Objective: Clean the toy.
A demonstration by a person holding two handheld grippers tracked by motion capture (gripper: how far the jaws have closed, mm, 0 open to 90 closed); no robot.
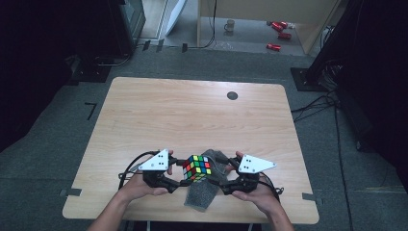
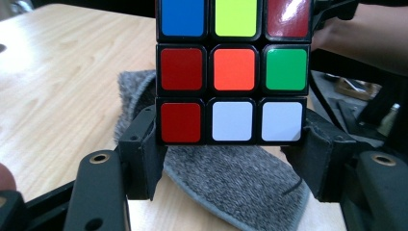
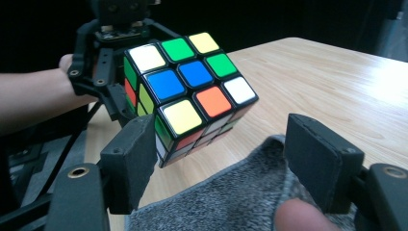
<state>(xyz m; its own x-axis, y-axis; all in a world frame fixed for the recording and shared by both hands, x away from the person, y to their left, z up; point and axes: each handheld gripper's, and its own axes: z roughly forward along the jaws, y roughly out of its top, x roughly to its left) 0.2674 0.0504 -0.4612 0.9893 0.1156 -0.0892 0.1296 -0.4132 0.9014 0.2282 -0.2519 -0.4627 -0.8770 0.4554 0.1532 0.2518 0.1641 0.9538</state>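
Note:
A Rubik's cube (image 1: 197, 168) hangs just above a grey cloth (image 1: 201, 198) near the front edge of the wooden table (image 1: 192, 115). My left gripper (image 1: 184, 179) is shut on it. In the left gripper view the two pads press on the bottom layer of the cube (image 2: 233, 72) from both sides, with the cloth (image 2: 240, 183) below. My right gripper (image 1: 217, 181) stands open just right of the cube. In the right gripper view its left jaw sits beside a lower corner of the cube (image 3: 187, 91), and its right jaw stands apart over the cloth (image 3: 226, 204).
A small dark round mark (image 1: 232, 95) lies at the table's far right. Bare wood stretches behind and to both sides of the cloth. On the floor beyond stand a mug (image 1: 230, 25) and red cans (image 1: 279, 33); cables (image 1: 317, 103) run along the right.

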